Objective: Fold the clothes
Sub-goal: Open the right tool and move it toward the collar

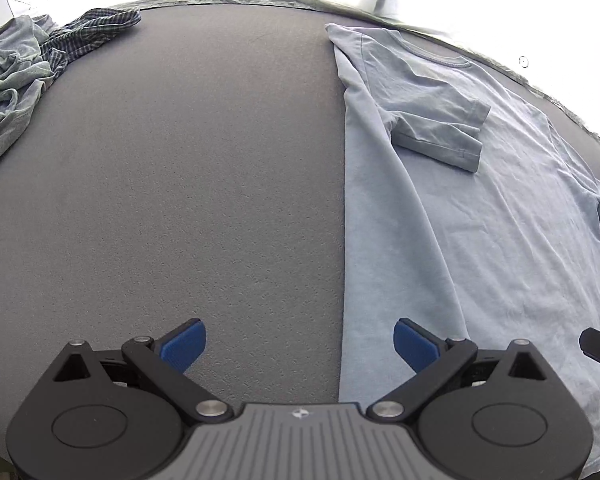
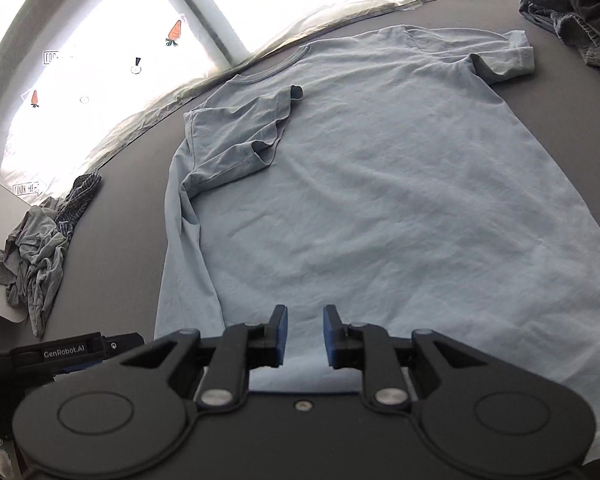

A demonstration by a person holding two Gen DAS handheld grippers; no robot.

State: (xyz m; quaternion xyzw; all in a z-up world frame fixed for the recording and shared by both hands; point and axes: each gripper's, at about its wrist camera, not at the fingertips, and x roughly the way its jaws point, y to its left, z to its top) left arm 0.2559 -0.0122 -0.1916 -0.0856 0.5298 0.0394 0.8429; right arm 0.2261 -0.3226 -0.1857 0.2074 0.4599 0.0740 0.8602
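A light blue T-shirt [image 2: 380, 184] lies flat on the grey table, its left side and sleeve [image 2: 240, 140] folded inward over the body. The left wrist view has the same T-shirt [image 1: 480, 220] on the right, with the folded sleeve [image 1: 440, 128] on top. My left gripper [image 1: 300, 344] is wide open above the shirt's folded left edge, nothing between its blue pads. My right gripper [image 2: 305, 336] hovers over the shirt's lower hem, jaws a narrow gap apart, with no cloth pinched between them. The left gripper's body [image 2: 60, 354] shows at the lower left of the right wrist view.
A heap of crumpled grey and checked clothes [image 1: 24, 68] lies at the table's far left, seen too as a grey heap [image 2: 36, 256]. Dark clothes [image 2: 572, 4] are piled at the far right corner. The grey table [image 1: 180, 180] is bare left of the shirt. Bright windows lie beyond the far edge.
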